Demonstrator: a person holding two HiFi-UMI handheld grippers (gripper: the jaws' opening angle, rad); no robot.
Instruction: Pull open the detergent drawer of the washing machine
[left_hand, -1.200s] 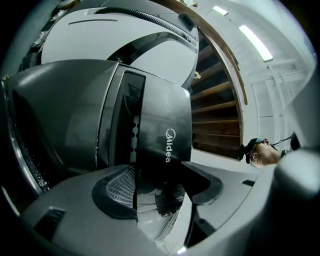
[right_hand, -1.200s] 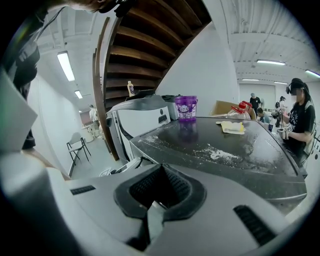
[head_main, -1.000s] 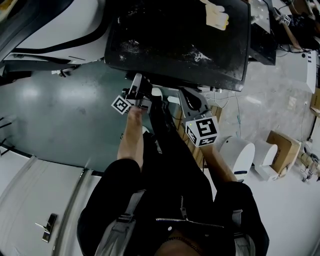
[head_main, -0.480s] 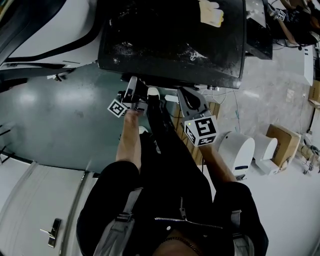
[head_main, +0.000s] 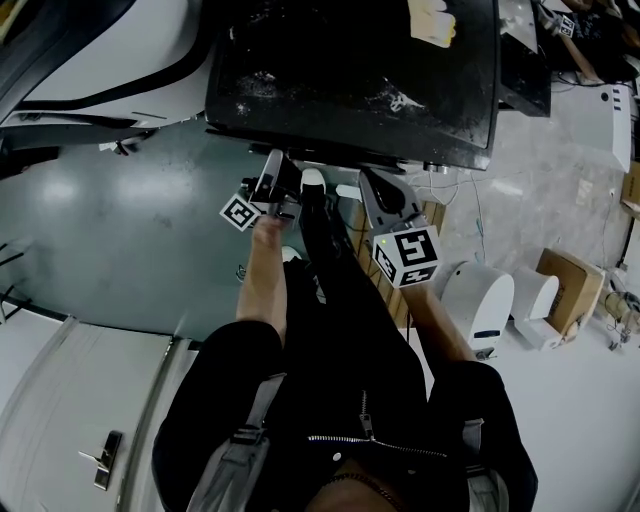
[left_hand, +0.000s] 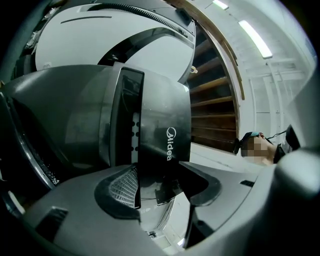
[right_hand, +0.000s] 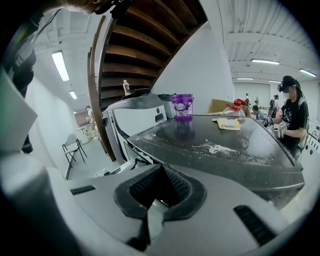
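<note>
Your left gripper (left_hand: 157, 187) has its 2 jaws clamped on the dark front of the detergent drawer (left_hand: 162, 130), just under the front edge of the washing machine (head_main: 350, 70). Your right gripper (right_hand: 157, 197) hangs near it, jaws together, holding nothing. The grip looks made, but the drawer seems barely out, so most of the pull is left.

— What lies on the washing machine (head_main: 330, 60)?
— A yellow cloth (head_main: 434, 20), at the far edge of its dark, dusty top.
— And the grippers?
— The left gripper (head_main: 277, 172) is at the machine's front edge. The right gripper (head_main: 378, 188) hangs just beside it, below that edge. A cardboard box (head_main: 566, 288) stands on the floor to the right.
</note>
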